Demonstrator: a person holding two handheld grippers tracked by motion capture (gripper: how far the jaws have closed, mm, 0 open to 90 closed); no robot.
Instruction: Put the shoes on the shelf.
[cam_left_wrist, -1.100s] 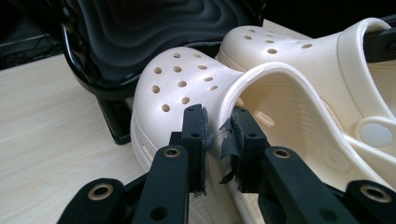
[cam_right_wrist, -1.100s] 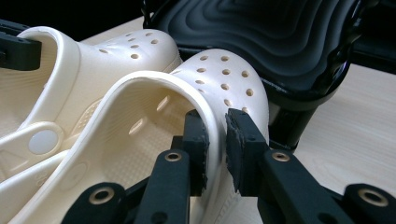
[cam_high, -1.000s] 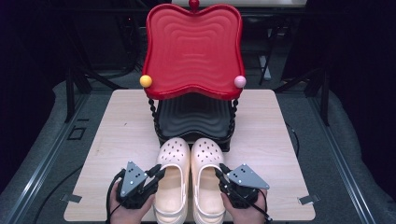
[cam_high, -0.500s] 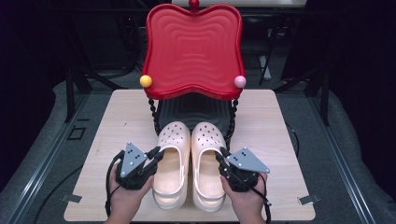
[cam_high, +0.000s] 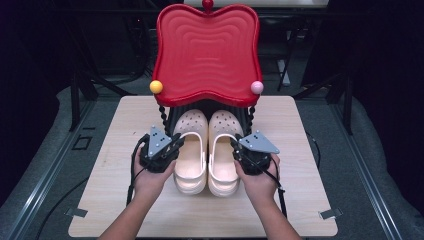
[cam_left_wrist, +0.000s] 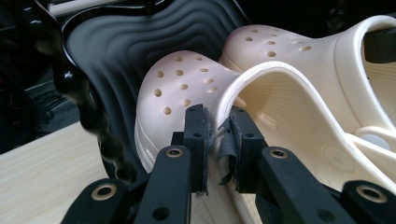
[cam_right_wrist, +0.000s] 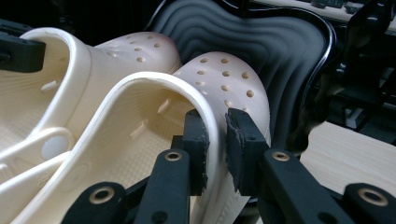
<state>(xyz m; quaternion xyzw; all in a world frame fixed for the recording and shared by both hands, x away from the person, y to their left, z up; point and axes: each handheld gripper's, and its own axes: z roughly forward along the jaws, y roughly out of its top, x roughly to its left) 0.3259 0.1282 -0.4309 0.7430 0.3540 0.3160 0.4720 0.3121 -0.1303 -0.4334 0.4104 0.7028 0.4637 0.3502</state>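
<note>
A pair of cream perforated clogs lies side by side, toes pointing away from the person. The toes of the left clog (cam_high: 190, 150) and the right clog (cam_high: 224, 152) sit on the black lower tray (cam_left_wrist: 116, 51) of a two-tier stand, under its red upper tray (cam_high: 207, 50). My left gripper (cam_high: 175, 146) is shut on the left clog's outer side wall (cam_left_wrist: 243, 79). My right gripper (cam_high: 237, 150) is shut on the right clog's outer side wall (cam_right_wrist: 154, 84). The heels rest on the wooden table (cam_high: 320, 165).
The stand takes up the table's far middle; beaded black posts (cam_high: 162, 112) carry the red tray, with a yellow ball (cam_high: 156, 86) and a pink ball (cam_high: 257, 87) at its front corners. The black tray (cam_right_wrist: 261, 42) has a raised rim. Dark floor and frames surround the table.
Both grippers have pushed the clogs away from the person across the table. The toes, earlier in front of the stand, now lie on the black tray under the red one.
</note>
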